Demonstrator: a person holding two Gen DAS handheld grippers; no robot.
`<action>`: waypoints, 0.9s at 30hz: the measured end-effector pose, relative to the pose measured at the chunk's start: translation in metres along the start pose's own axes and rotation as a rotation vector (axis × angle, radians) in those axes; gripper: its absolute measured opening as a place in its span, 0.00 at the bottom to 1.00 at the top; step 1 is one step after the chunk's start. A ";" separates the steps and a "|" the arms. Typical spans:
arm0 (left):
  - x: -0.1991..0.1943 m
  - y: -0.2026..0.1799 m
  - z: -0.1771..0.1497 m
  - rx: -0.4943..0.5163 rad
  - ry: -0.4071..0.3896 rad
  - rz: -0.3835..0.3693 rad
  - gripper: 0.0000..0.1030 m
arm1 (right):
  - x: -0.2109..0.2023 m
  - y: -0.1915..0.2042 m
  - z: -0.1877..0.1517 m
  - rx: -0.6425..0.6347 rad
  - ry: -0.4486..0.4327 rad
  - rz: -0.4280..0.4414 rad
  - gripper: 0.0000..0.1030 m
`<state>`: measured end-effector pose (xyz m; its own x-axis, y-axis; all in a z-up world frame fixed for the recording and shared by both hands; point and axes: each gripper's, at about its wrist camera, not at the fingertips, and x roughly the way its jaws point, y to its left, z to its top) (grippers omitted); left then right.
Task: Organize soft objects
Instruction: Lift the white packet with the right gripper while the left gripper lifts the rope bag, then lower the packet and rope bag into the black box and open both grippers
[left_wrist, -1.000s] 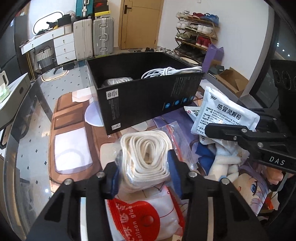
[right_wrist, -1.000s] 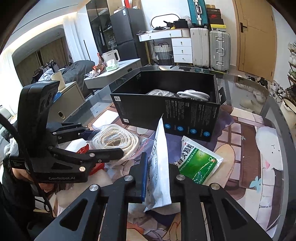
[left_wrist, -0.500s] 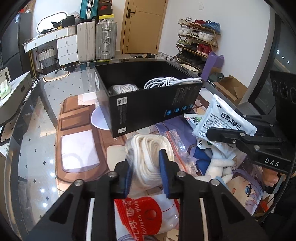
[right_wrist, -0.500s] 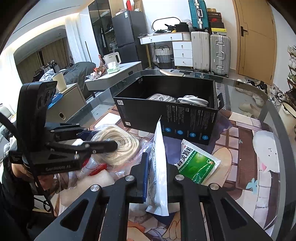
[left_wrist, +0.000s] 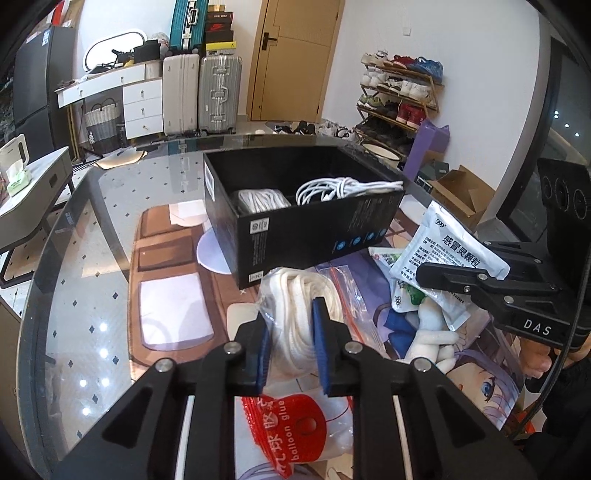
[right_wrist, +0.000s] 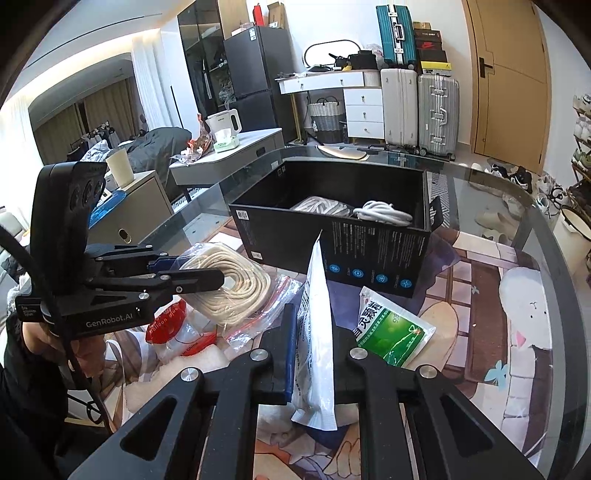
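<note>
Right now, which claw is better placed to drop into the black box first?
Left, marginally. The left claw grips the bagged rope coil directly before the black box; the right claw's white sachet sits further back.

A coil of cream cotton rope in a clear plastic bag (left_wrist: 295, 314) sits pinched between the left jaws, a flat white medicine sachet (right_wrist: 316, 325) stands edge-on between the right jaws, with an open black cardboard box (left_wrist: 306, 229) holding white cords beyond both.
</note>
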<state>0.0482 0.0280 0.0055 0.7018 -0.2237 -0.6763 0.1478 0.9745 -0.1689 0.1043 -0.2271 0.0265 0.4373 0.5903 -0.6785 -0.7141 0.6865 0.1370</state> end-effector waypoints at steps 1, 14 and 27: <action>-0.002 -0.001 0.001 0.001 -0.007 0.000 0.17 | -0.002 0.000 0.000 -0.001 -0.003 0.001 0.11; -0.039 -0.007 0.018 0.006 -0.126 0.010 0.17 | -0.033 0.001 0.017 -0.012 -0.100 -0.004 0.11; -0.040 -0.003 0.038 -0.005 -0.172 0.020 0.17 | -0.033 0.000 0.032 -0.015 -0.143 0.000 0.07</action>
<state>0.0457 0.0351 0.0601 0.8135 -0.1977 -0.5469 0.1295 0.9784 -0.1611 0.1070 -0.2331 0.0724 0.5099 0.6455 -0.5686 -0.7217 0.6807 0.1255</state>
